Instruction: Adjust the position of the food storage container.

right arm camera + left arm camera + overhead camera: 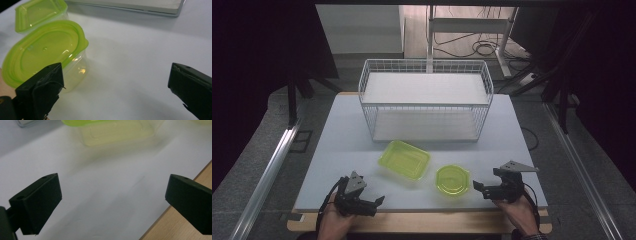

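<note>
While both my grippers rest at the near edge of the table (pixel 337 130), I see the left gripper (pixel 381 200) with jaws wide apart on nothing; the right gripper (pixel 477 187) gapes empty too, just right of the round container (pixel 453 179); the rectangular container (pixel 404 159) sits left of it, before the wire basket (pixel 377 67).

Two lidded green containers (pixel 404 159) (pixel 453 179), side by side

1. Wire basket (pixel 425 100), at the table's far middle.
2. Rectangular green-lidded container (pixel 404 159), just before the basket.
3. Round green-lidded container (pixel 453 180), nearer, right.
4. Left gripper (pixel 379 201) and right gripper (pixel 477 186), jaws apart, flanking both.
</note>
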A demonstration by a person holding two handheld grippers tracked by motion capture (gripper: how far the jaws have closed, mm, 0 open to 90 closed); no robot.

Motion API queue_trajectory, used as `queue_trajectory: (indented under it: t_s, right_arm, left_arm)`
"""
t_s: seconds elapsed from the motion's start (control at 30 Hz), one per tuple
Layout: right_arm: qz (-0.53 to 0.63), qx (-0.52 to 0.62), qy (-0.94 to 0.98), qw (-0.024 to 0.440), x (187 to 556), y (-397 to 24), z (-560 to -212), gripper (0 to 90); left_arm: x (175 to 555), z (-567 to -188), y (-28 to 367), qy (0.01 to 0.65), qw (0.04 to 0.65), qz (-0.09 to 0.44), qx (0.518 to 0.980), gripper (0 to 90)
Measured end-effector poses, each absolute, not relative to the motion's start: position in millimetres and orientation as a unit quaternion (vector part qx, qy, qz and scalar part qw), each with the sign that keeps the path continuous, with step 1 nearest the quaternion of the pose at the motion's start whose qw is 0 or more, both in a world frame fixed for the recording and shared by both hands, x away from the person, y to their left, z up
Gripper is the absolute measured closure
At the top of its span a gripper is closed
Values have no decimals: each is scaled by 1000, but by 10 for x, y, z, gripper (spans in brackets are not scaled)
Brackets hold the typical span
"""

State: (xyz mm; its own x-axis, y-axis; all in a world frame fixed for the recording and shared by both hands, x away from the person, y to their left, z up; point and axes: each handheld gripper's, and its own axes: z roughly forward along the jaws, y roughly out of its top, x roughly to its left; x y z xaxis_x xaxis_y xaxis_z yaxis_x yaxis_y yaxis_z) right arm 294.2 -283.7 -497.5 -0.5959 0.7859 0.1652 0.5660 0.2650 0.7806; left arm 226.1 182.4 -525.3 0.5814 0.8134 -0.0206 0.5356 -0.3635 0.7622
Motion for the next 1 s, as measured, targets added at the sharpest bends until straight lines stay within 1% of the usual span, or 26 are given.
queue_trajectory:
  t_s: [0.1, 0.13, 0.2, 0.23, 0.33, 0.37, 0.4, 0.43, 0.47, 0.53, 0.6, 0.77, 0.87, 0.97, 1.0]
  right_arm:
    - [418, 433, 789, 126, 2945, -2834, -4976, 23]
    - [415, 434, 790, 123, 2945, -2827, -4974, 57]
    - [412, 434, 792, 123, 2942, -2817, -4971, 74]
    - [407, 433, 795, 122, 2942, -2802, -4971, 126]
    - [404, 430, 798, 126, 2941, -2791, -4967, 203]
    - [404, 430, 798, 126, 2941, -2791, -4967, 203]
    - [407, 429, 797, 125, 2939, -2796, -4953, 249]
    - [407, 429, 797, 125, 2939, -2796, -4953, 249]
    - [408, 427, 797, 124, 2937, -2800, -4941, 287]
    - [407, 426, 798, 125, 2937, -2803, -4938, 299]
    - [405, 425, 801, 118, 2943, -2811, -4939, 345]
    - [404, 426, 800, 122, 2946, -2814, -4912, 381]
    - [403, 420, 802, 133, 2918, -2807, -4875, 406]
    - [409, 423, 800, 118, 2966, -2775, -4858, 426]
    - [399, 417, 808, 122, 3010, -2713, -4851, 438]
  left_arm:
    - [2242, -5243, 1831, 417, 378, 197, 803, 7]
    - [2234, -5239, 1834, 415, 381, 195, 803, 7]
    - [2233, -5241, 1831, 413, 382, 195, 804, 6]
    - [2233, -5242, 1828, 410, 380, 196, 805, 6]
    - [2230, -5254, 1798, 403, 369, 202, 813, 5]
    - [2230, -5254, 1798, 403, 369, 202, 813, 4]
    - [2227, -5252, 1794, 402, 367, 204, 814, 4]
    - [2225, -5251, 1791, 400, 366, 207, 814, 4]
    - [2222, -5249, 1792, 399, 365, 209, 815, 4]
    - [2223, -5249, 1795, 399, 366, 210, 814, 4]
    - [2226, -5247, 1802, 400, 365, 212, 813, 5]
    - [2215, -5238, 1806, 401, 364, 222, 811, 5]
    - [2223, -5236, 1814, 402, 369, 226, 807, 6]
    - [2299, -5258, 1818, 410, 374, 220, 802, 9]
    - [2303, -5260, 1823, 411, 371, 222, 803, 8]
